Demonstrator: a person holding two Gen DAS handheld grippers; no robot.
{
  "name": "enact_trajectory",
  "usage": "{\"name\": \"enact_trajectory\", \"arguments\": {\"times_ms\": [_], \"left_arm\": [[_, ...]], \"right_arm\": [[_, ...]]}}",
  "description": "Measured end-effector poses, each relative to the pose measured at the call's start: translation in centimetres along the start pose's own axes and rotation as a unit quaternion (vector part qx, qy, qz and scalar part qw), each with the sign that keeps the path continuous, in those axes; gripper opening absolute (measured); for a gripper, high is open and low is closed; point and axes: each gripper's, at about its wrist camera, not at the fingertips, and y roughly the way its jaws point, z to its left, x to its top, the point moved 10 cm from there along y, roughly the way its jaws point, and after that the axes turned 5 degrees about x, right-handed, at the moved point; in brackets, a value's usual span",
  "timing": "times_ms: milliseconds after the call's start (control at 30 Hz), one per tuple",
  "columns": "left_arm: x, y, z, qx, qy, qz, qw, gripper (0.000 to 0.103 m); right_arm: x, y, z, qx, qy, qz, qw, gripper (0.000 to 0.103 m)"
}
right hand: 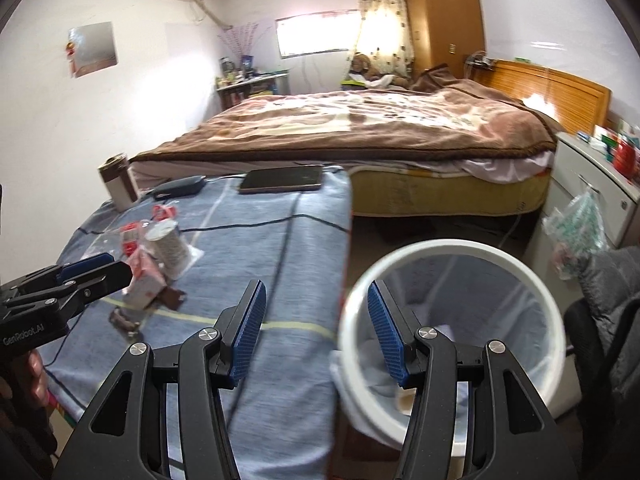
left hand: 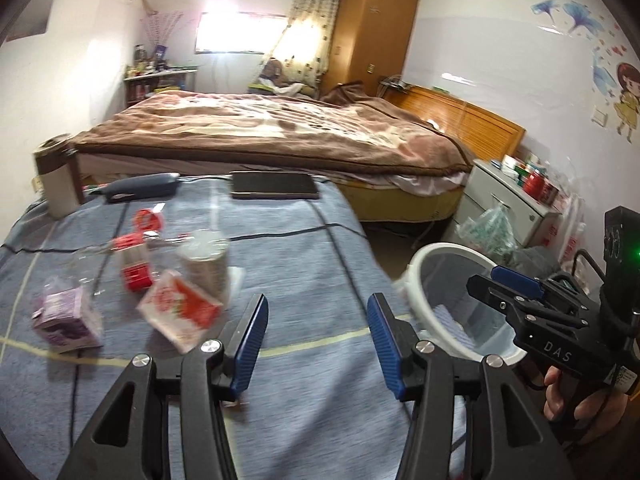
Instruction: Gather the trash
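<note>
The left gripper (left hand: 316, 334) hangs over the tabletop (left hand: 304, 256), which is covered with a blue-grey lined cloth. Its blue-padded fingers (left hand: 251, 340) stand wide apart and hold nothing. The trash lies ahead and to the left of them, none of it between the pads. Nearest is a red-and-white carton (left hand: 180, 314), tilted, just beyond the left finger's tip. Behind it stands a paper cup (left hand: 204, 264) with a pale lid. A red-labelled clear plastic bottle (left hand: 132, 262) lies on its side beside the cup, and a purple carton (left hand: 66, 316) sits further left. A red cap-like scrap (left hand: 149, 220) lies beyond the bottle; blur prevents closer identification.

The right gripper (right hand: 316, 332) is likewise fully spread and empty. Its left finger sits over the tabletop edge, its right finger (right hand: 386, 334) over the mouth of a white wastebasket (right hand: 516, 264) standing on the floor just beside the tabletop. The wastebasket is lined with a clear bag and holds pale crumpled material at the bottom.

At the far end of the tabletop lie a dark smartphone (left hand: 274, 186) and a dark grey case (left hand: 140, 188), with a brown-and-cream tumbler (left hand: 54, 176) at the left corner. A bed (left hand: 280, 132) with a brown blanket stands beyond.
</note>
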Motion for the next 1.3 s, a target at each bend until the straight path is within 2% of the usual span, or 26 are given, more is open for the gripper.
{"name": "enact_trajectory", "arguments": {"times_ms": [333, 533, 700, 900, 1000, 1067, 1200, 1300], "left_arm": [[-0.8, -1.8, 9.3, 0.066, -0.041, -0.012, 0.9969, 0.060], [-1.9, -2.5, 14.6, 0.095, -0.074, -0.007, 0.9927, 0.062], [-3.1, -2.8, 18.4, 0.105, -0.099, 0.001, 0.9895, 0.064], [-3.7, -2.6, 20.8, 0.112, -0.106, 0.007, 0.9880, 0.065], [-3.6, -2.7, 21.7, 0.118, -0.100, -0.003, 0.9879, 0.065], [-3.8, -2.4, 22.2, 0.116, -0.102, 0.007, 0.9879, 0.065], [-3.9, -1.8, 22.9, 0.119, -0.093, 0.018, 0.9884, 0.066], [-3.9, -1.4, 23.0, 0.105, -0.092, 0.027, 0.9899, 0.066]], "right_arm": [[-0.4, 2.3, 5.4, 0.046, -0.024, 0.017, 0.998, 0.055], [-0.9, 4.0, 8.7, 0.069, -0.034, 0.032, 0.997, 0.057], [-1.4, 5.2, 11.5, 0.098, -0.044, 0.044, 0.993, 0.058], [-1.9, 6.7, 14.8, 0.119, -0.069, 0.056, 0.989, 0.058], [-1.9, 7.4, 16.2, 0.130, -0.077, 0.056, 0.987, 0.058], [-1.8, 8.0, 17.1, 0.137, -0.083, 0.057, 0.985, 0.058], [-2.3, 9.4, 18.5, 0.139, -0.111, 0.074, 0.981, 0.059], [-2.9, 10.3, 19.3, 0.132, -0.137, 0.090, 0.978, 0.059]]}}
